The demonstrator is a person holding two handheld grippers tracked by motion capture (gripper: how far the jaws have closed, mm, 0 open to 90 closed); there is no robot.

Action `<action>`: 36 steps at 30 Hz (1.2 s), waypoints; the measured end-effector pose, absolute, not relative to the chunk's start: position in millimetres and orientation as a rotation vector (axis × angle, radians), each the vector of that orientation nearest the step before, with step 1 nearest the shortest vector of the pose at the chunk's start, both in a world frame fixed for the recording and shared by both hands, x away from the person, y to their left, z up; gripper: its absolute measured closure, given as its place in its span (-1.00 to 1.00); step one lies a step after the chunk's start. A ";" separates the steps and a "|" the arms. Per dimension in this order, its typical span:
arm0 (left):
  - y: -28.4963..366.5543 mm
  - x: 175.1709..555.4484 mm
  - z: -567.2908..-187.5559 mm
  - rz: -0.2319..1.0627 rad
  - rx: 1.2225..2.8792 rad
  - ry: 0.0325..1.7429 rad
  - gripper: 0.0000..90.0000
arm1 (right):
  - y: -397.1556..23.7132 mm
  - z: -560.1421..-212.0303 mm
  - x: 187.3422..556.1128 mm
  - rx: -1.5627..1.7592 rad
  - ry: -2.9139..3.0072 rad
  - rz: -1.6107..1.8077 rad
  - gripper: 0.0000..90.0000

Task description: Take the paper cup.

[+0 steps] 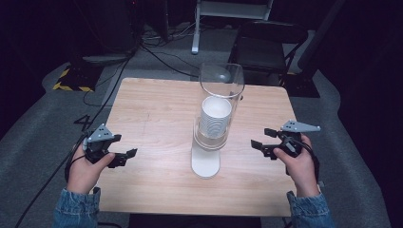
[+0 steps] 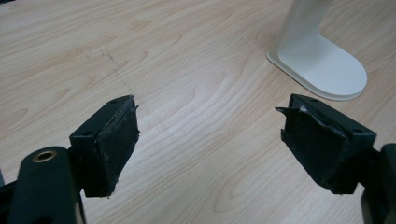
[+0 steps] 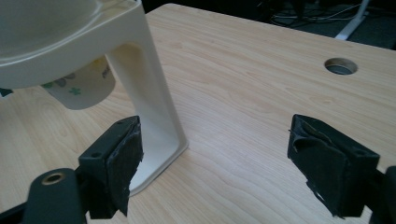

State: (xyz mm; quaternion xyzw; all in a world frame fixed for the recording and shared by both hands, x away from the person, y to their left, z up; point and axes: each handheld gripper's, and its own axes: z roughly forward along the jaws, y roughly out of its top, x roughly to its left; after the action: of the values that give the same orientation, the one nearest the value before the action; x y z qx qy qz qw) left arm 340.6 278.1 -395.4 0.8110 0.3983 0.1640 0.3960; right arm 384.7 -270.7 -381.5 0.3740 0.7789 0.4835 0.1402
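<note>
Wooden table point(image 1: 157, 109) carries a white cup dispenser point(image 1: 206, 161) in its middle, with a clear tube point(image 1: 221, 83) holding stacked paper cups point(image 1: 215, 116). The tube stands upright and the lowest cup point(image 3: 81, 88) hangs under the holder. Left gripper point(image 1: 124, 156) and right gripper point(image 1: 262, 145) are both wide open and hold nothing. The dispenser lies between them; the right one seems a little nearer, though this is hard to judge.
</note>
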 end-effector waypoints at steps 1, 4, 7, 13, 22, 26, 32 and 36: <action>278.1 340.6 -395.4 0.416 2.055 1.010 -0.60 | -270.7 -381.5 384.7 1.080 2.250 1.397 -0.58; 277.0 341.0 -396.5 0.402 2.069 1.001 -0.63 | -260.3 -384.0 384.8 1.055 2.267 1.425 -0.59; 276.2 340.8 -397.1 0.398 2.070 1.000 -0.64 | -250.4 -387.2 384.8 1.034 2.295 1.443 -0.62; 275.3 341.2 -398.0 0.391 2.078 0.993 -0.64 | -227.0 -395.6 385.4 0.983 2.368 1.458 -0.63; 273.5 342.3 -400.5 0.378 2.085 0.992 -0.65 | -200.8 -404.3 385.2 0.923 2.420 1.478 -0.64; 272.0 343.1 -401.8 0.415 2.074 1.009 -0.66 | -183.9 -410.2 385.8 0.880 2.436 1.505 -0.64; 269.1 343.3 -403.1 0.405 2.080 0.998 -0.66 | -166.6 -412.3 385.5 0.830 2.457 1.532 -0.64; 268.5 344.1 -403.8 0.408 2.094 0.989 -0.66 | -159.0 -411.8 386.5 0.813 2.448 1.559 -0.64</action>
State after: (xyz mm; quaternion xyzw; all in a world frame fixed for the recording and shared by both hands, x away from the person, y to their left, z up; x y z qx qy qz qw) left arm 344.1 268.5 -403.8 0.8219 0.3882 0.1601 0.3850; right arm 386.5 -159.0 -411.8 0.2693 0.8105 0.5163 0.0635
